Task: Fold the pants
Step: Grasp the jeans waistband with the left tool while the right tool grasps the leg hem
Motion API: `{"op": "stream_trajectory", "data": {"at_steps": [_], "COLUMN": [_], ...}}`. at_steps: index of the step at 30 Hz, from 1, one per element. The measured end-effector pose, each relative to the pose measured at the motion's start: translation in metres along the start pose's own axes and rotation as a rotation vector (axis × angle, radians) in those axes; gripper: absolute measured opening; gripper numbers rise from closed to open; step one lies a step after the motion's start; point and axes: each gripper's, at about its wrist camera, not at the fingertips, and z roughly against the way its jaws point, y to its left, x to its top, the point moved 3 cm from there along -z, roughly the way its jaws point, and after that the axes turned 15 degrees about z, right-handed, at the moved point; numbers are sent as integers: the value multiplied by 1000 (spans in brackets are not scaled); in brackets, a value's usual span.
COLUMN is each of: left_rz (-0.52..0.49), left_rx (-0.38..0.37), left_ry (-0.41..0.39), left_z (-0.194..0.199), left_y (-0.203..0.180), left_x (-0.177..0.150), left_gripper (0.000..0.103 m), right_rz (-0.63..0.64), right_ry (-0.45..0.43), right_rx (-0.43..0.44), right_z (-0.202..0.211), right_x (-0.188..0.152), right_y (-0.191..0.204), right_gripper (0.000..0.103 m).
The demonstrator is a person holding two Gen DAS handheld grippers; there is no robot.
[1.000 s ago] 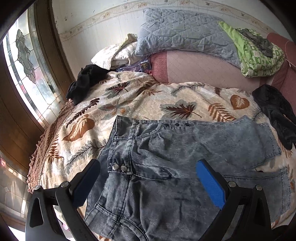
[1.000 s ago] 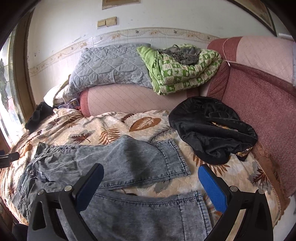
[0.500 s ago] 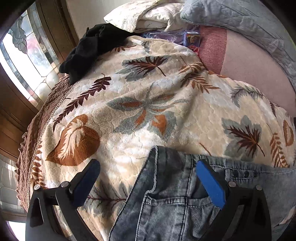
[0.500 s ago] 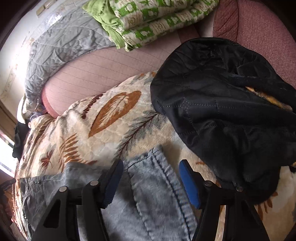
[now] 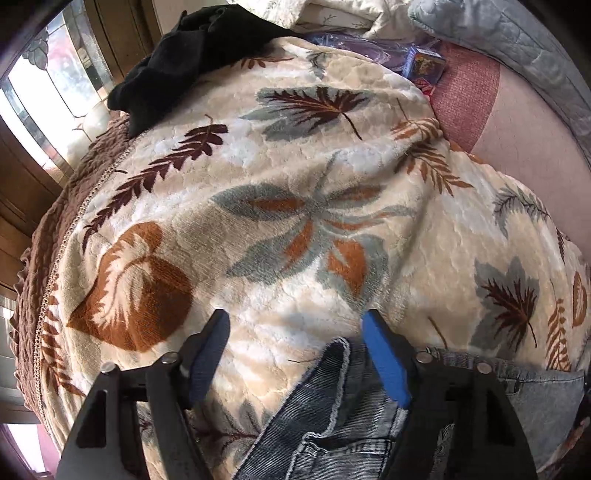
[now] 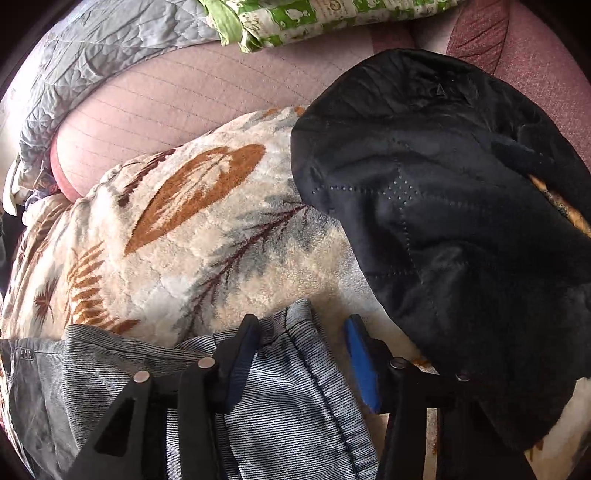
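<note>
Grey-blue denim pants lie flat on a leaf-patterned blanket (image 5: 295, 177). In the left wrist view the waistband corner (image 5: 332, 373) sits between the fingers of my left gripper (image 5: 295, 332), which is open and low over the blanket. In the right wrist view the hem corner of a pant leg (image 6: 295, 332) lies between the fingers of my right gripper (image 6: 301, 328), which is open with the jaws straddling the hem. Neither gripper has closed on the cloth.
A black quilted jacket (image 6: 443, 206) lies right beside the right gripper. Black clothing (image 5: 195, 55) lies at the blanket's far left corner by a window. A small box (image 5: 424, 64), grey quilt (image 6: 92, 48) and green blanket (image 6: 314, 18) rest along the pink sofa back.
Both grippers have dropped and moved forward to the far edge of the pants. Both have narrowed their jaws, the left around the waistband corner, the right around the hem corner.
</note>
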Motion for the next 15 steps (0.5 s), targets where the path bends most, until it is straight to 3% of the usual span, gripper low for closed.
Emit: {"op": "stream_trajectory", "data": {"at_steps": [2,5,6,7,9,11,15], "left_rz": [-8,-60,-76,-87,-75,-57,-62], "left_rx": [-65,-47,-51,-46,-21,-41,-61], "left_ry": [19,16,20,28,31,43,41], "left_z": [4,3,1,-3,-9,-11,-7], "left_y": [-7,-19,-23,-26,-26,-24,-23], "left_x": [-8,-20,-21,-22,-21,-19,-22], "left_gripper": [64,62,57,45,41,27,18], "right_rz": [5,21,23,22,26,32,32], "right_ry": [5,5,4,0,-7,-12,-29], "right_rx": [0,-3,-8,-11,-12,-4,4], "right_z": [0,1,0,0,0,4,13], "right_x": [2,2,2,2,2,2,3], "right_y": [1,2,6,6,7,8,6], "right_gripper": [44,41,40,38,32,23,16]}}
